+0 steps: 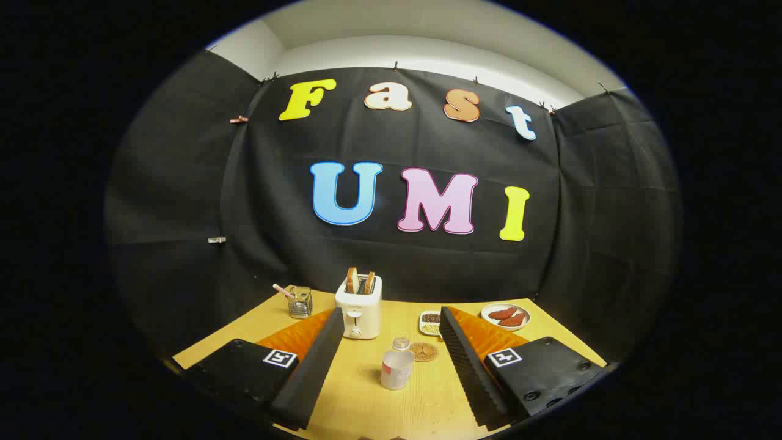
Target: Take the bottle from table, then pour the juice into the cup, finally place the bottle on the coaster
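Note:
My gripper point(391, 315) is held above the wooden table point(366, 403), open wide, with nothing between its fingers. Ahead, in the gap between them, stands a translucent white cup point(397, 370). Right behind the cup is a small clear bottle point(401, 343), mostly hidden by it so that little more than its top shows. A round brown coaster point(423, 352) lies flat on the table just to the right of the bottle, close to my right finger point(467, 360).
A white toaster point(359, 308) with bread slices stands beyond the cup, near my left fingertip. A metal mesh holder point(300, 301) sits at the far left, a small snack dish point(431, 322) behind the coaster, and a plate of red food point(505, 316) at the far right.

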Tool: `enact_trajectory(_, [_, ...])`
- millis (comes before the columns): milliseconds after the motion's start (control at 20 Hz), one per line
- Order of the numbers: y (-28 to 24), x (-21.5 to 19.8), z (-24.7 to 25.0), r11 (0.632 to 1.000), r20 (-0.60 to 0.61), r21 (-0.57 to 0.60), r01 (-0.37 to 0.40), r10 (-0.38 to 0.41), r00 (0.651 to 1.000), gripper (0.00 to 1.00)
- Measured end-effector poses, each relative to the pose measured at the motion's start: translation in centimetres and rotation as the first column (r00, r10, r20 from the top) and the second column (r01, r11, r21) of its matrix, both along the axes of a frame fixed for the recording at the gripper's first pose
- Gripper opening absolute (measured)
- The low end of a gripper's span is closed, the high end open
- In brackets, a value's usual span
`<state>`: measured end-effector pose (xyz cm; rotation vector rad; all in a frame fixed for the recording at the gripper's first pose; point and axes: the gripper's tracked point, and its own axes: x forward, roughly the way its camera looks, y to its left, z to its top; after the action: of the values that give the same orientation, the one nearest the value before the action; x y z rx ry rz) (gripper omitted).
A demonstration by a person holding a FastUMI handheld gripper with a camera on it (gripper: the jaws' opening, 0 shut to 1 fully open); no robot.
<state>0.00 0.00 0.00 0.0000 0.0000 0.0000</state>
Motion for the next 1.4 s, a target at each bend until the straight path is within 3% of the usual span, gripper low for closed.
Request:
enact_trajectory(150, [0.0, -0.4, 0.0, 1.0, -0.013, -0.021, -0.002, 0.002, 1.0, 0.97])
enact_trajectory(350, [-0.4, -0.4, 0.5, 0.999, 0.008, 0.038, 0.0, 0.0, 1.0, 0.97])
enact_trajectory(850, [-1.0, -0.1, -1.3, 0.99, 0.024, 0.043, -0.136, 0.135, 0.991, 0.97])
enact_trajectory(1000, [-2.0, 0.7, -3.1, 0.992, 0.016, 0.006, -0.127, 0.127, 0.992, 0.97])
enact_trajectory(1400, [-3.0, 0.8, -3.8, 0.991, 0.012, 0.086, -0.102, 0.101, 0.995, 0.97])
